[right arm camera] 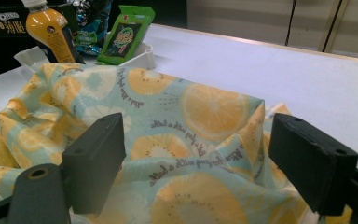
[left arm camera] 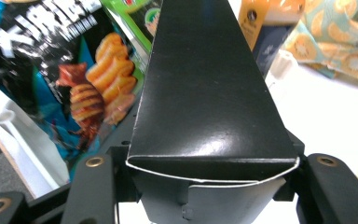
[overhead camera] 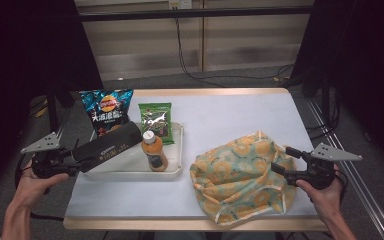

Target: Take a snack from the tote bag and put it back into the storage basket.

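My left gripper (overhead camera: 82, 161) is shut on one end of a long black box (overhead camera: 111, 146), which slants across the left part of a white tray (overhead camera: 180, 150). In the left gripper view the black box (left arm camera: 209, 93) fills the space between the jaws, its end flap bulging. An orange drink bottle (overhead camera: 154, 151) stands in the tray. A blue chip bag (overhead camera: 106, 110) and a green snack packet (overhead camera: 156, 119) lean at the tray's far side. My right gripper (overhead camera: 286, 161) is open at the right edge of a citrus-print cloth bag (overhead camera: 240, 175), whose fabric (right arm camera: 196, 135) lies between the jaws, not pinched.
The table's white mat (overhead camera: 220, 110) reaches to the far wooden edge. Black frame posts stand at the far left and right. Cables run across the floor beyond the table.
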The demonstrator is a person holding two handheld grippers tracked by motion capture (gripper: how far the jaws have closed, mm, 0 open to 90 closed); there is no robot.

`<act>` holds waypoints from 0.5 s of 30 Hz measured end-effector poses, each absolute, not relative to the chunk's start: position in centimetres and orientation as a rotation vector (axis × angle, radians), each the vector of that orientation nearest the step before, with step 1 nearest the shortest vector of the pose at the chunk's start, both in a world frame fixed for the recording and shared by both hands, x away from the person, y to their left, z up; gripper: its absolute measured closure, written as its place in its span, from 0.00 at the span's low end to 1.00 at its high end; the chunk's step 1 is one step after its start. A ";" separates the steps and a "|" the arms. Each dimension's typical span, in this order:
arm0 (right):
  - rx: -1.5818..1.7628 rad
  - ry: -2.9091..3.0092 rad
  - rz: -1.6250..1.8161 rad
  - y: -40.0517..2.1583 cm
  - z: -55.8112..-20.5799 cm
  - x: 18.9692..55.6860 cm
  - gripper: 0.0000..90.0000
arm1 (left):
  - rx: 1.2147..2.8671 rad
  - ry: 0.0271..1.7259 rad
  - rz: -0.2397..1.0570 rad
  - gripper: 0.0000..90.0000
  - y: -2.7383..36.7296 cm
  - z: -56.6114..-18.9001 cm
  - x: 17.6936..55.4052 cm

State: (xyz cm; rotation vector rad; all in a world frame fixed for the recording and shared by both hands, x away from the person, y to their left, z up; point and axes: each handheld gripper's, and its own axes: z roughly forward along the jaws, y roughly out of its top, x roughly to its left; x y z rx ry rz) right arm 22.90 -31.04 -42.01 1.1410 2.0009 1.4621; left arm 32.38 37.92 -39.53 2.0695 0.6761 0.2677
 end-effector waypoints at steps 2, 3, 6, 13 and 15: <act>1.140 2.003 1.463 -31.0 -42.0 22.9 0.20 | 2.082 0.679 0.258 0.48 37.9 -39.8 32.4; 1.135 2.005 1.462 -31.1 -42.0 22.9 0.20 | 2.087 0.681 0.261 0.48 37.9 -40.0 32.4; 1.137 2.003 1.464 -31.1 -42.0 22.9 0.20 | 2.109 0.687 0.246 0.48 37.8 -40.4 32.4; 1.139 2.001 1.460 -31.0 -42.0 22.9 0.20 | 2.162 0.686 0.230 0.48 37.3 -41.4 32.8; 1.140 2.002 1.459 -31.0 -42.0 22.9 0.20 | 2.178 0.683 0.226 0.48 37.1 -41.6 32.9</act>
